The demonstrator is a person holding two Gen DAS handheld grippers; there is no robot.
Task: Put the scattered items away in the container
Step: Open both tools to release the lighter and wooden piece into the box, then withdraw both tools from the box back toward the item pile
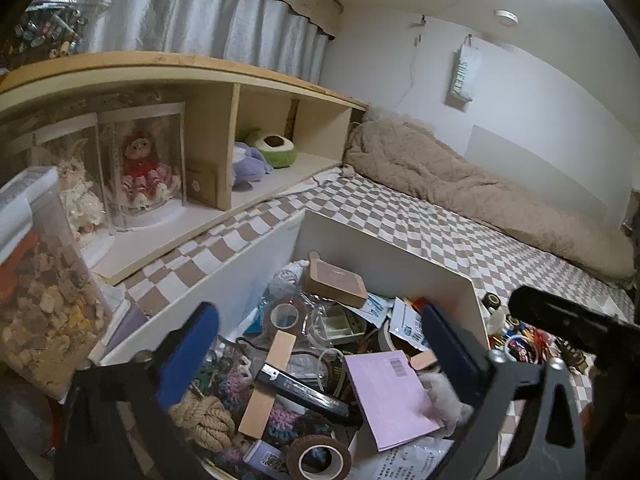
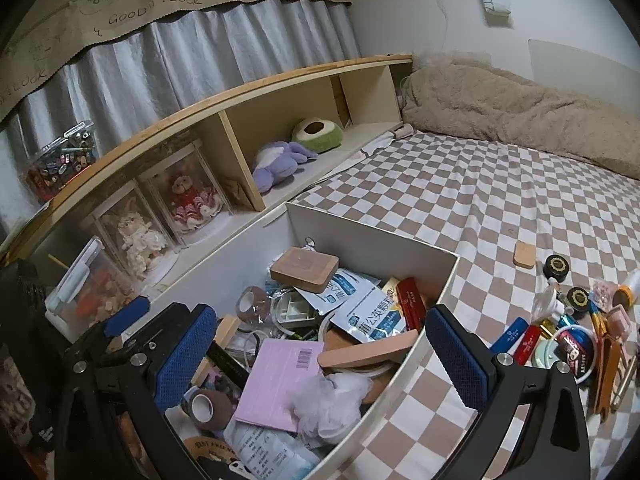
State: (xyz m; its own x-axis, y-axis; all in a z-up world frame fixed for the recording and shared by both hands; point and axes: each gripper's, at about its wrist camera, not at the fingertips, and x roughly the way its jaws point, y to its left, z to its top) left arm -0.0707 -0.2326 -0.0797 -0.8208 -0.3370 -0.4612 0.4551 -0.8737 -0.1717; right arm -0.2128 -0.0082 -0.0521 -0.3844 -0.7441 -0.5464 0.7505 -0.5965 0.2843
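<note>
Above the crowded white box (image 1: 384, 248) on the checked bed (image 2: 460, 200), both grippers, left (image 1: 320, 344) and right (image 2: 320, 348), gape empty; loose items (image 2: 560, 320) lie beside it.

Left gripper (image 1: 320, 356) and right gripper (image 2: 322, 354): jaws wide, empty.

Checkered bed (image 2: 460, 200), wooden shelf (image 2: 240, 92), grey curtain (image 2: 200, 52)

The box (image 2: 376, 248) is heaped nearly to its rim – little room inside; the checked bed (image 2: 460, 200) beyond lies bare up to the blanket (image 2: 520, 108), clutter (image 2: 560, 328) crowding its right side – seemingly loose
</note>
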